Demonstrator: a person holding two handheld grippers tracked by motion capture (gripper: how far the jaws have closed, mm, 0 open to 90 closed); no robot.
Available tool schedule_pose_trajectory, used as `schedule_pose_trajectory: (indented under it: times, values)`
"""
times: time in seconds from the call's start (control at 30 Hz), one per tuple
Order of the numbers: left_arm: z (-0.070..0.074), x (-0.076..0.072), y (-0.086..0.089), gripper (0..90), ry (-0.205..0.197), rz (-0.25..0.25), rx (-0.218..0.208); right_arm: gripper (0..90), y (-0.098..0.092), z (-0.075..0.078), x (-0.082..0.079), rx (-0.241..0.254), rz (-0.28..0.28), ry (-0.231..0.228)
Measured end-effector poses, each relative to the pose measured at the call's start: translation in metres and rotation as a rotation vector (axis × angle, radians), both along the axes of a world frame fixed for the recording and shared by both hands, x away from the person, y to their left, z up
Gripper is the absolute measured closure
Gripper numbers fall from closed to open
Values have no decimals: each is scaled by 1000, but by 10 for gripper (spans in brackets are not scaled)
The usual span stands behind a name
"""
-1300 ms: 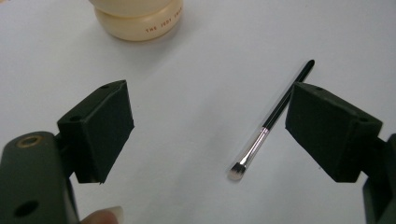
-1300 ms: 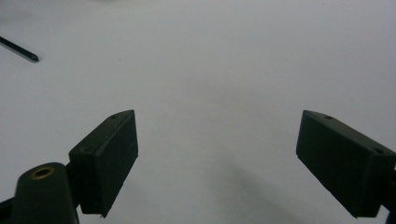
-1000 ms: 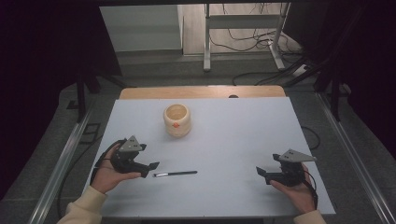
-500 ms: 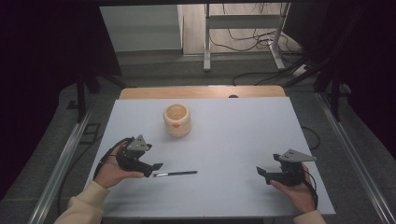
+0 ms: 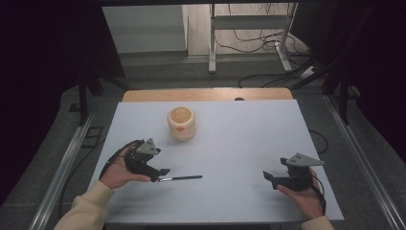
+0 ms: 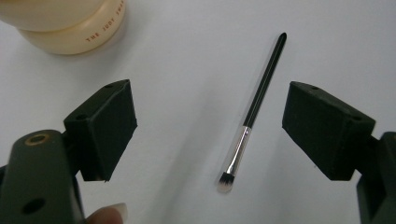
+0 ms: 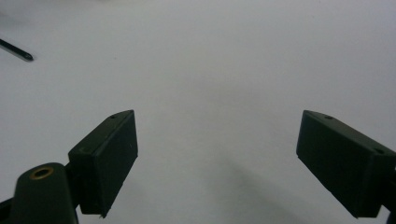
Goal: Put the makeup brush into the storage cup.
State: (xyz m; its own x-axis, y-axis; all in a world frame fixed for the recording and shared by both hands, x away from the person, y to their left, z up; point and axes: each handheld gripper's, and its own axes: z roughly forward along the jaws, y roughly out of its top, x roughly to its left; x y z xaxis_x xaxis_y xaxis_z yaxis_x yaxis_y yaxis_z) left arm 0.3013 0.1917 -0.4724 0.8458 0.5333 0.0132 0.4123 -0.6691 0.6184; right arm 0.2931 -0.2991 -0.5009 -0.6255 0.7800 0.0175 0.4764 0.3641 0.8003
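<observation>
Thin brush framed by the left gripper (image 6: 210, 135), not yet gripped

The makeup brush (image 6: 254, 114) lies flat on the table (image 5: 239, 139), between wide-apart jaws, untouched; it could be rolled aside or skidded if only one pad lands first; the right gripper (image 7: 217, 163) is held agape, empty, well apart.
</observation>
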Motion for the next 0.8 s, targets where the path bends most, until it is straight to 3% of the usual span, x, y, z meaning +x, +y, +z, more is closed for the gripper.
schedule_pose_trajectory:
  times: [0.1, 0.13, 0.8]
  values:
    - [-2, 0, -4, 174, 5, -13, 14, 128, -1, 0, 0, 1, 0, 0]
    - [-3, 1, -7, 174, 0, -22, 39, 128, 0, 0, 0, 1, 1, 0]
    - [-14, 7, -26, 193, 49, -104, 131, 125, 0, -1, 0, -5, 3, -2]
